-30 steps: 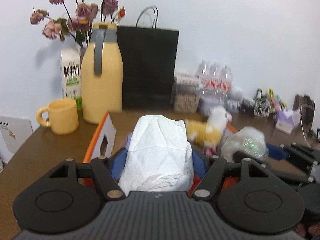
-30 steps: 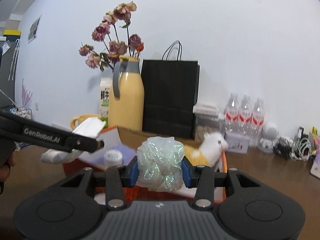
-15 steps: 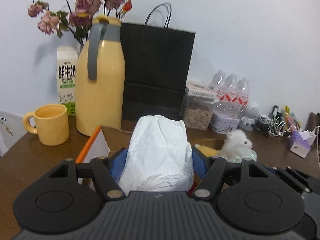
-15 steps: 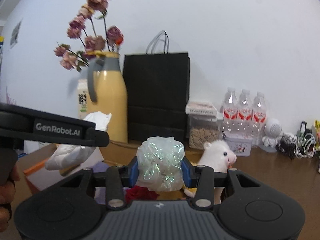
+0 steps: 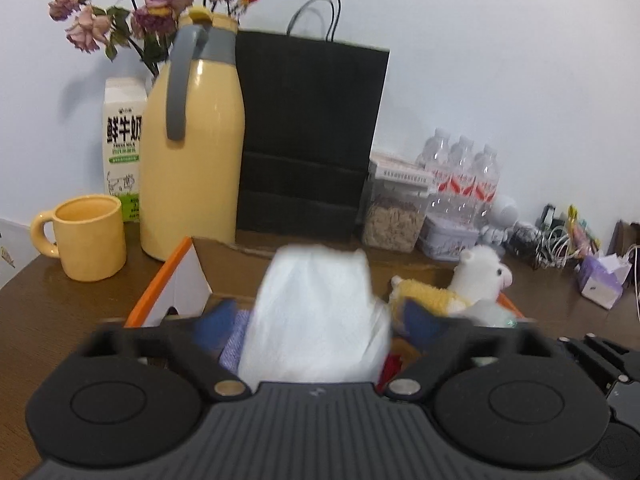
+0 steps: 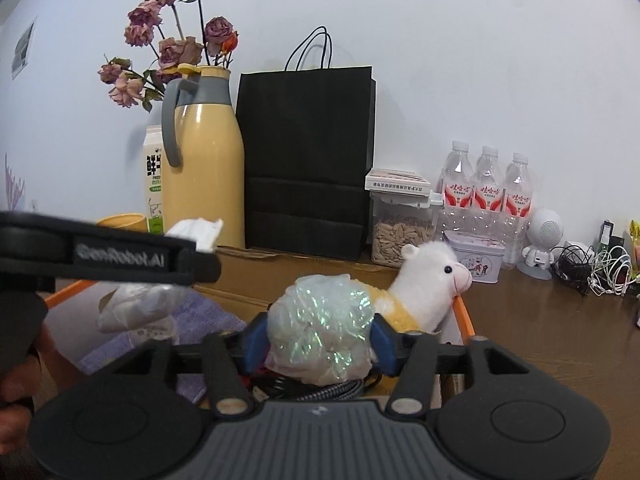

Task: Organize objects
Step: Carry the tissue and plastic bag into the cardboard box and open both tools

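Note:
My left gripper (image 5: pixel 316 316) has its blue pads spread wide on either side of a white crumpled paper bundle (image 5: pixel 316 316), which looks blurred, above an orange-edged cardboard box (image 5: pixel 168 280). The bundle also shows in the right wrist view (image 6: pixel 140 304) beneath the left gripper's arm. My right gripper (image 6: pixel 320 340) is shut on a shiny iridescent plastic ball (image 6: pixel 320 328) over the same box (image 6: pixel 464 316). A white and yellow plush alpaca (image 6: pixel 424 280) lies in the box's far right corner.
Behind the box stand a yellow thermos jug (image 5: pixel 192 152), a yellow mug (image 5: pixel 88 236), a milk carton (image 5: pixel 122 140), a black paper bag (image 5: pixel 308 136), a seed jar (image 5: pixel 396 216), water bottles (image 5: pixel 460 176), a tin and tangled cables (image 6: pixel 592 268). A purple cloth (image 6: pixel 200 320) lies in the box.
My left gripper's pads have spread apart from the white bundle, which is now blurred and lower. Both grippers have moved closer to the box and the alpaca.

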Demonstrator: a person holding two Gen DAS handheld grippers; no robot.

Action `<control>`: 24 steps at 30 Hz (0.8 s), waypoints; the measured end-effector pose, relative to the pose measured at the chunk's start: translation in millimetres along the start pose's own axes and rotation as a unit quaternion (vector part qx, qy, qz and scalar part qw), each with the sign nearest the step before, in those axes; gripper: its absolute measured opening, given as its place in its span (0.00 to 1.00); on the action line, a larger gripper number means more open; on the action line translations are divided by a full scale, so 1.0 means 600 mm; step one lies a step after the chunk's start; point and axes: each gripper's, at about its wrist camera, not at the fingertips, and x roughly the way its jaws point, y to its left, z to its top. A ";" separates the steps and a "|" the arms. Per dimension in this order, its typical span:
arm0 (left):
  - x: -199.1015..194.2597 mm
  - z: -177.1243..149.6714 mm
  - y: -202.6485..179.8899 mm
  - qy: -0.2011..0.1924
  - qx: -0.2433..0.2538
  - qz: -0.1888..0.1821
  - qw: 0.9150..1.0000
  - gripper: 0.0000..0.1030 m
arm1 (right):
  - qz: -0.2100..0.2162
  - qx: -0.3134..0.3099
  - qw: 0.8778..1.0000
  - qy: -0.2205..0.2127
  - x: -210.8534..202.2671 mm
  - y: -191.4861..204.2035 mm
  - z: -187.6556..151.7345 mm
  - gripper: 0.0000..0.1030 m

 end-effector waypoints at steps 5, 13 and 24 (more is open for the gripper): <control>-0.003 0.003 0.003 -0.009 -0.003 0.013 1.000 1.00 | -0.011 0.000 1.000 -0.012 -0.007 0.002 0.002 1.00; -0.003 0.004 0.005 -0.008 -0.005 0.016 1.000 1.00 | -0.010 0.004 1.000 -0.010 -0.007 -0.001 0.002 1.00; -0.026 0.011 0.002 -0.021 -0.004 0.018 1.000 1.00 | -0.006 0.003 1.000 -0.023 -0.025 0.000 0.010 1.00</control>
